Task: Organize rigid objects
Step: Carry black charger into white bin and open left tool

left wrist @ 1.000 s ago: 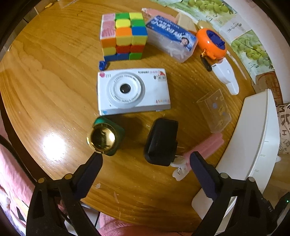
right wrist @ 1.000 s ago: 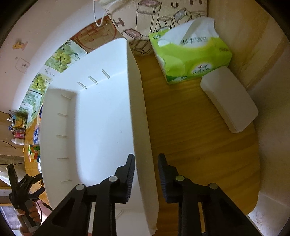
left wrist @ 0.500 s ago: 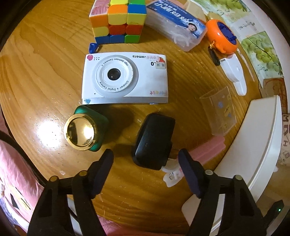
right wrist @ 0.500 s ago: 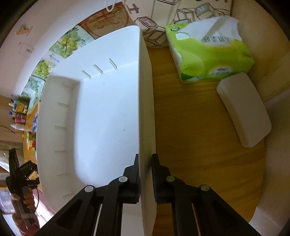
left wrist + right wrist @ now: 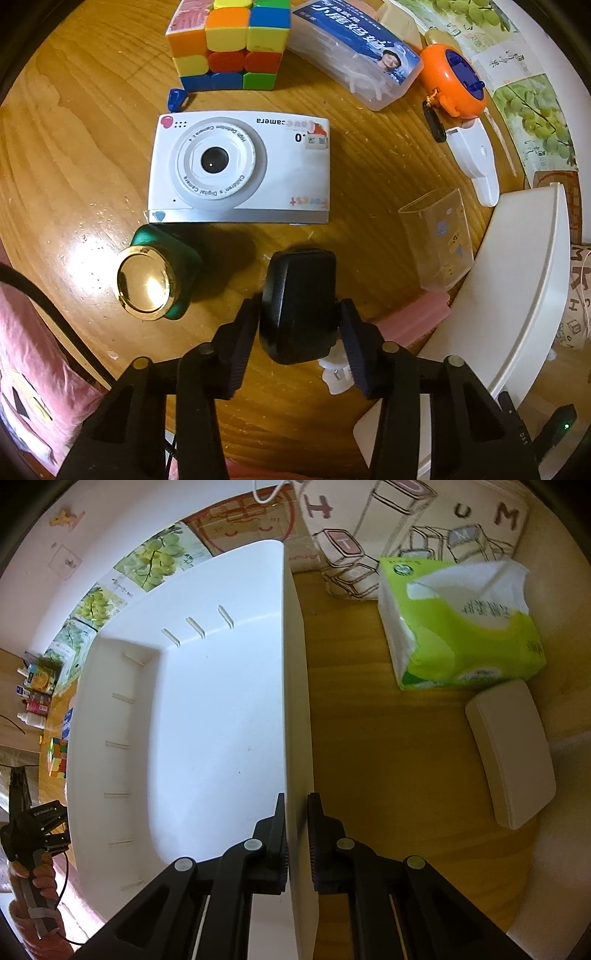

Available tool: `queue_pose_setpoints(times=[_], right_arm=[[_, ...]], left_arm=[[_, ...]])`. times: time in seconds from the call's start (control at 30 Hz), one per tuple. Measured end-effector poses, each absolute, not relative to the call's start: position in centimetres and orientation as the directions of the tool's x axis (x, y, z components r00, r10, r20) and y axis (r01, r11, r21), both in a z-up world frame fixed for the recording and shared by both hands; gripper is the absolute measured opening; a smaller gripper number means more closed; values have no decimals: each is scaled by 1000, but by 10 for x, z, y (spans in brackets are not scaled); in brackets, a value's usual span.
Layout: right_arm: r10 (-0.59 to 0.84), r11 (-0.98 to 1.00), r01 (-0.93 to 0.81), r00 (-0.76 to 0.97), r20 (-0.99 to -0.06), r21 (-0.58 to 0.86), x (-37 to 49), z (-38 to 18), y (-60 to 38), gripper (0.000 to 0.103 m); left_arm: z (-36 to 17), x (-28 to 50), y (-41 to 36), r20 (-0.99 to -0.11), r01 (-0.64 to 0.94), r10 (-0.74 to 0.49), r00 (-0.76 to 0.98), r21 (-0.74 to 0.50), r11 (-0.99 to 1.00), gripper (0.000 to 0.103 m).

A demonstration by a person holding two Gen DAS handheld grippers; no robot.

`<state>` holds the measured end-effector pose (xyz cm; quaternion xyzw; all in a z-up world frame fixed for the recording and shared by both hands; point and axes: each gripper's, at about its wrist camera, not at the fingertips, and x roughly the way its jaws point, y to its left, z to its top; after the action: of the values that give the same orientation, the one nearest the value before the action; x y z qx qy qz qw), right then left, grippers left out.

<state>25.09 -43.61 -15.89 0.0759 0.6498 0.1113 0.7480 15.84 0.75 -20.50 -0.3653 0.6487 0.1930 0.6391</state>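
Warm varnished wood fills both views: a round table (image 5: 74,147) under the left wrist camera, and the same tabletop running past a white bin (image 5: 207,709) under the right one.

Only the left wrist view shows the clutter. The left gripper (image 5: 299,339) points steeply down, and its jaws have just been closing; the pads now sit against both sides of a black case (image 5: 299,306) that stands between them on the table. Just beside the case stands a green bottle with a gold cap (image 5: 155,280). Beyond them lies a white toy camera (image 5: 240,173), lens up, and past it a colour cube (image 5: 229,44), a clear box with a blue label (image 5: 354,59) and an orange round toy (image 5: 450,81). A clear plastic cup (image 5: 439,240) lies on its side near the bin's edge (image 5: 517,295), with a pink piece (image 5: 417,317) partly under it.

Only the right wrist view shows the bin's bare white inside, with short ribs along its walls. The right gripper (image 5: 297,834) is clenched on the bin's near wall, one finger inside and one outside. On the outer side rest a green tissue pack (image 5: 465,627) and a white oblong box (image 5: 509,760). At the far left edge of this view, a hand (image 5: 33,878) holds the other gripper's handle, small and partly cut off.
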Motion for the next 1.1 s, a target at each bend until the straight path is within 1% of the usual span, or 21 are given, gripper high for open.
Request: queue_pose_setpoints(times=[0.37, 0.8, 0.93, 1.1], right_arm=[[259, 965, -80, 132, -957, 250, 255, -158, -429, 9], [252, 966, -88, 136, -958, 242, 253, -156, -427, 7], [257, 965, -90, 140, -956, 246, 252, -156, -427, 7], [261, 964, -96, 147, -954, 249, 250, -155, -427, 7]], left_arm=[[-202, 167, -1, -974, -722, -206, 91, -207, 660, 45], [-200, 143, -14, -980, -707, -187, 74, -184, 683, 45], [-188, 131, -22, -981, -692, -174, 85, -184, 698, 45], [-162, 119, -36, -983, -654, -143, 117, -185, 733, 45]])
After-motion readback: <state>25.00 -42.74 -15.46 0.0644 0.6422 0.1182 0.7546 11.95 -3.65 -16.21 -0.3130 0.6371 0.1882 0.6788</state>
